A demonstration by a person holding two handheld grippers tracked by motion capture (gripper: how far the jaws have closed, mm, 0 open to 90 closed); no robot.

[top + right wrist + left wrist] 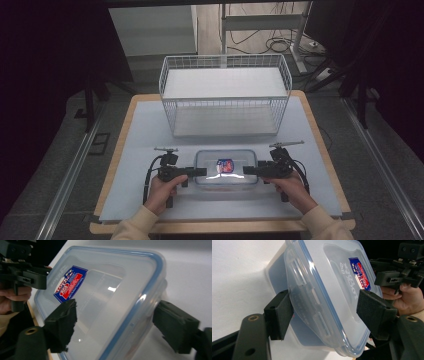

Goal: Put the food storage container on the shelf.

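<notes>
A clear plastic container (226,168) with a blue-sealed lid and a red and blue label lies near the table's front edge, between my two grippers. My left gripper (200,172) holds its left end. In the left gripper view one pad (279,315) presses the container's wall and the other rests on the lid (329,280). My right gripper (250,171) holds the right end. In the right gripper view one pad (62,322) lies on the lid (105,297) and the other is against the wall. Each gripper view shows the other gripper farther off, in a hand.
A white wire basket (225,95) stands behind the container at the table's far middle. A pale mat (150,120) covers the wooden table. Dark floor, rails and cables surround the table.
</notes>
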